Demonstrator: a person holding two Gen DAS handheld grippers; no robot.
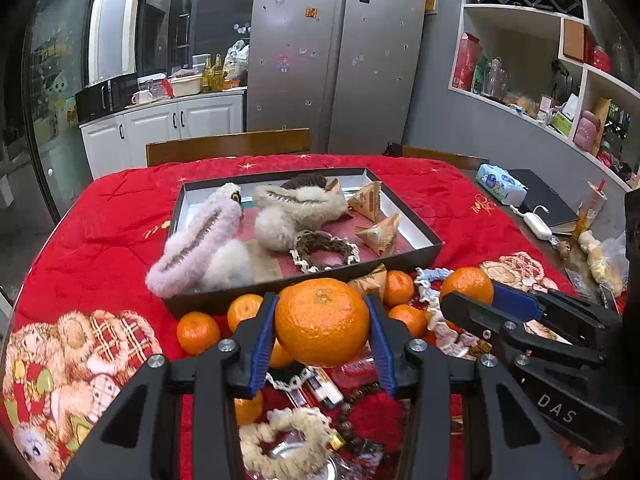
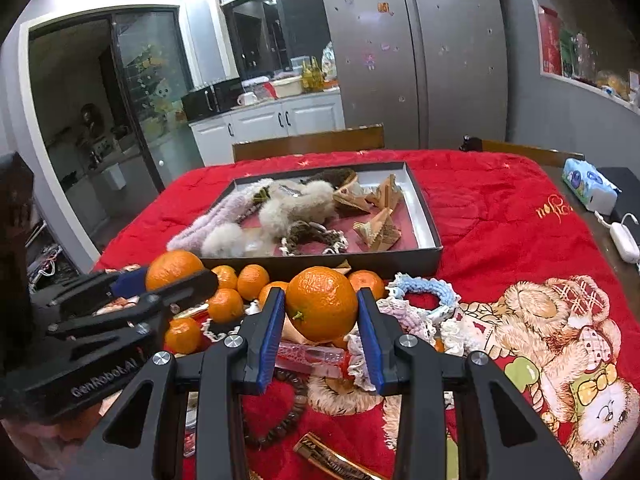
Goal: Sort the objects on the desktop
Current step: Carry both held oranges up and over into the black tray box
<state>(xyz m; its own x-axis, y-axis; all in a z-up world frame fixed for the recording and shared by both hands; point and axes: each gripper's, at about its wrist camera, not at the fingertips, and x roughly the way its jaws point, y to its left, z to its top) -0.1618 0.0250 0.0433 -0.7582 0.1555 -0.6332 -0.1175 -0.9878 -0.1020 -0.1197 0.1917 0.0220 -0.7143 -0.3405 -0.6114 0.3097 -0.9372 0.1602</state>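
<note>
My left gripper [image 1: 322,320] is shut on a large orange [image 1: 322,322], held above the pile of small oranges [image 1: 198,332] on the red cloth. My right gripper [image 2: 321,306] is shut on another orange [image 2: 321,304]; it also shows in the left wrist view [image 1: 468,285]. The left gripper shows in the right wrist view [image 2: 176,274] with its orange [image 2: 173,268]. A dark shallow box [image 1: 428,248] beyond holds fluffy hair clips [image 1: 192,248], scrunchies and paper pyramids [image 1: 378,232].
Scrunchies [image 2: 420,292], a bead bracelet [image 2: 276,420], a lighter and small packets lie under the grippers. A tissue pack [image 1: 500,186], a black notebook and a white charger [image 1: 538,226] lie at the table's right edge. Wooden chair backs [image 1: 228,146] stand behind the table.
</note>
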